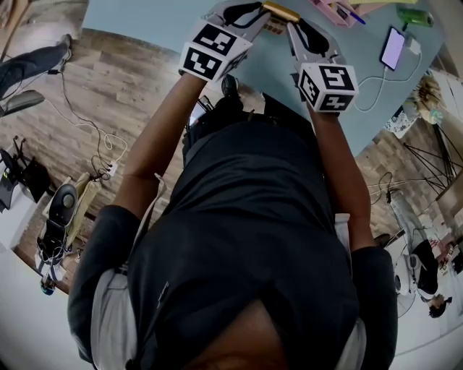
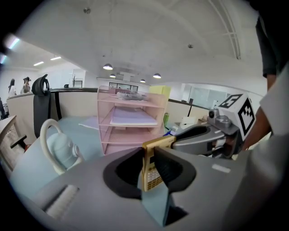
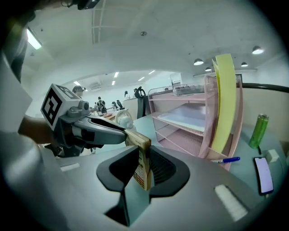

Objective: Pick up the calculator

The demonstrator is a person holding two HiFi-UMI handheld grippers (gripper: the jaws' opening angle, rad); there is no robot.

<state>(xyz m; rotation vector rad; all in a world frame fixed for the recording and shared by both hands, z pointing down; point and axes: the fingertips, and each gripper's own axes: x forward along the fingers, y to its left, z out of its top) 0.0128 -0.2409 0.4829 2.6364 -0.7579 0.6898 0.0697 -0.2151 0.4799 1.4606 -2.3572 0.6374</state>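
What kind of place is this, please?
Probably an open-plan office: a pink paper tray rack stands on a light blue desk, a phone lies nearby, and ceiling lamps run far back.

I count two of us, the left gripper [image 2: 151,163] and right gripper [image 3: 143,168], with one calculator [image 2: 152,177] between our jaws. Beyond my jaws stand one pink tray rack [image 2: 131,121], one pair of headphones [image 2: 61,151], one phone [image 3: 263,174], one green bottle [image 3: 258,130] and one blue pen [image 3: 226,159].
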